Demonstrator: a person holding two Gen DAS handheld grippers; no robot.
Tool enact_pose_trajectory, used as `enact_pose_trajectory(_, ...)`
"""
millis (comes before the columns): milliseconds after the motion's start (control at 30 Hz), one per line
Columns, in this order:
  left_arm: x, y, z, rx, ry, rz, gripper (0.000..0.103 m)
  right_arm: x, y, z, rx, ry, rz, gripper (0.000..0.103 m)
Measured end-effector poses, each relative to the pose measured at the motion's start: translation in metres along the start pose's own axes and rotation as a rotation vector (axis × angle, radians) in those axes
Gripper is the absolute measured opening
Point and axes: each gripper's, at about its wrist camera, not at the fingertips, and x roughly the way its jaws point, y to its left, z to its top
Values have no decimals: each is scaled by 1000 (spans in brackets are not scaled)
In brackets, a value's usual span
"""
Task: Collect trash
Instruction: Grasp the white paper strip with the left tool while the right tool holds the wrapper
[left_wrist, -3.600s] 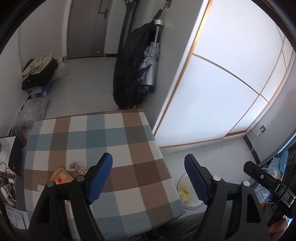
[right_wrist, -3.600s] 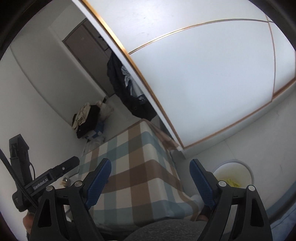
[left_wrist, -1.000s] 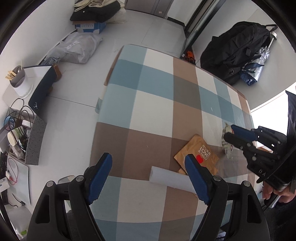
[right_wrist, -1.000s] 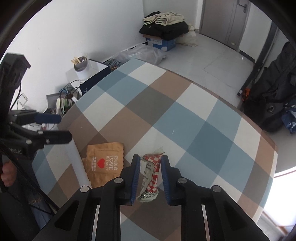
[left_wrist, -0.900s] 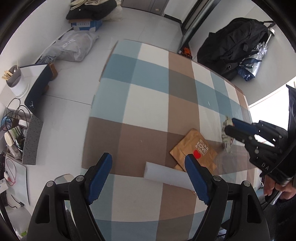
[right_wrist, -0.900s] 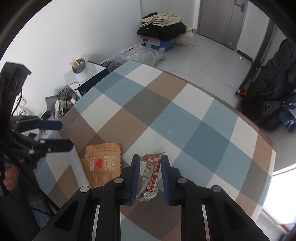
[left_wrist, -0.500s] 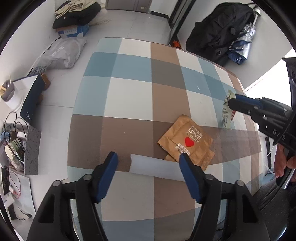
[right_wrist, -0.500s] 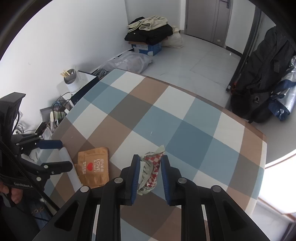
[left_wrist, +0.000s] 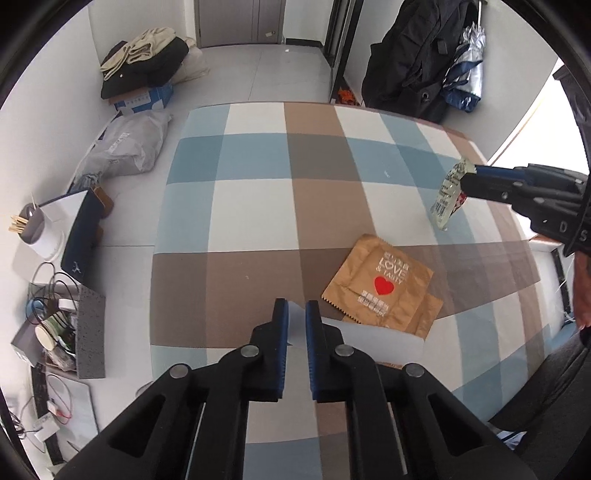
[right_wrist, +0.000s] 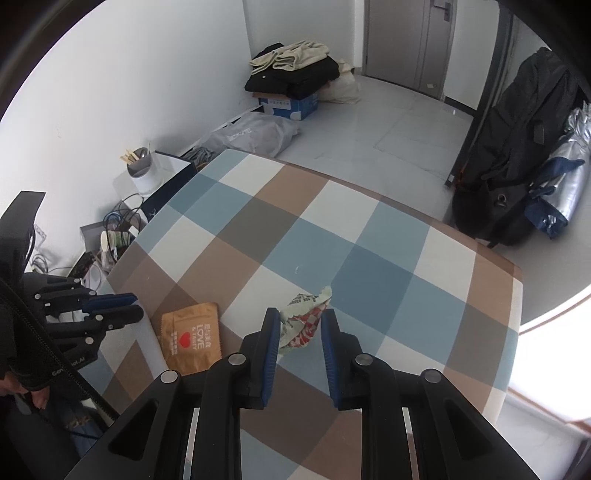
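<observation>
**Two grippers, two pieces of trash pinched**

Two sets of blue fingers, each closed on something. Left gripper (left_wrist: 295, 314): jaws have just been closing and now stand nearly together, nipping one edge of the white paper strip (left_wrist: 369, 336), which lies flat on the table (left_wrist: 258, 206) and runs off to the right. Edge grip makes sense, since a flat sheet offers nothing else to catch.

Right gripper (right_wrist: 297, 325): jaws narrow, clamped on the crumpled red-and-white wrapper (right_wrist: 304, 321), carried clear of the checked cloth. Held by its middle, ends poking out past the pads; looks secure enough for carrying.

Brown packet (left_wrist: 384, 284) with a red heart lies on the table just beside the left fingers, one corner overlapping the paper strip. Not gripped by either hand. Judgement: lifting the strip may drag or tip the packet.

Beyond: backpack (right_wrist: 517, 147) against the wall, clothes pile (right_wrist: 295, 70) on a box. No bin in view now.
</observation>
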Motion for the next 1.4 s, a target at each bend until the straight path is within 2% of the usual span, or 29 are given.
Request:
enact_pose_trajectory(633, -36, -27, -4, 88, -148, -4, 2, -28, -1, -21, 33, -45, -43, 21)
enact_pose_trajectory(767, -44, -30, -3, 84, -191, -12, 1, -38, -4, -27, 64, -61, -34, 21)
enact_pose_trajectory(1000, -61, -47, -6, 152, -266, 0, 1, -59, -16, -35, 138, -108, -13, 21)
enact_pose_trajectory(1200, -67, -61, -9, 197, -279, 2, 1, -70, -24, -42, 179, -125, -8, 21)
enact_pose_trajectory(1400, -79, -62, -4, 165, -286, -45, 0, -77, -29, -48, 203, -145, -3, 21)
